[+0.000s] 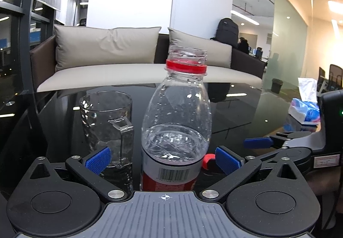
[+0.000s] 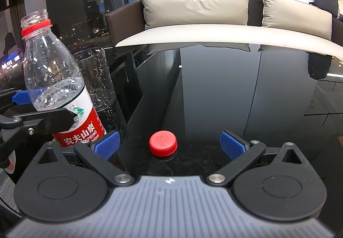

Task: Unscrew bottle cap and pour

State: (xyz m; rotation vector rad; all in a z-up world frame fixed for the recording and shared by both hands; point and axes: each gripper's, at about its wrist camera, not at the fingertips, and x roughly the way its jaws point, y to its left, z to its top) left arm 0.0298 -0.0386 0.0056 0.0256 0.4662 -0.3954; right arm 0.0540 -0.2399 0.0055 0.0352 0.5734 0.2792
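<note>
- Left wrist view: the left gripper [image 1: 163, 159] has its blue pads spread wide, one on each side of the water bottle [image 1: 174, 130], with clear gaps, so nothing is pinched.
- The bottle stands upright dead ahead between the fingers, mouth uncapped, red ring around the neck, roughly half full of water.
- Just left of the bottle, beyond the left pad, sits a clear glass mug [image 1: 107, 126], handle turned toward the camera.
- A sliver of the red cap [image 1: 207, 160] peeks out beside the right pad, on the black glass table [image 1: 235, 113].
- Off to the right, the right gripper [image 1: 257, 143] shows one blue pad; farther out lies a tissue pack [image 1: 305, 109].
- Right wrist view: the right gripper [image 2: 169, 145] is spread wide too, holding nothing.
- The red cap [image 2: 163, 143] rests flat on the table [image 2: 214, 88], centred between the open fingers, touching neither.
- Far left, the water bottle [image 2: 57, 79] leans in the fisheye, with the glass mug [image 2: 96, 79] behind it and a black finger [image 2: 42, 121] of the left gripper crossing its label.
</note>
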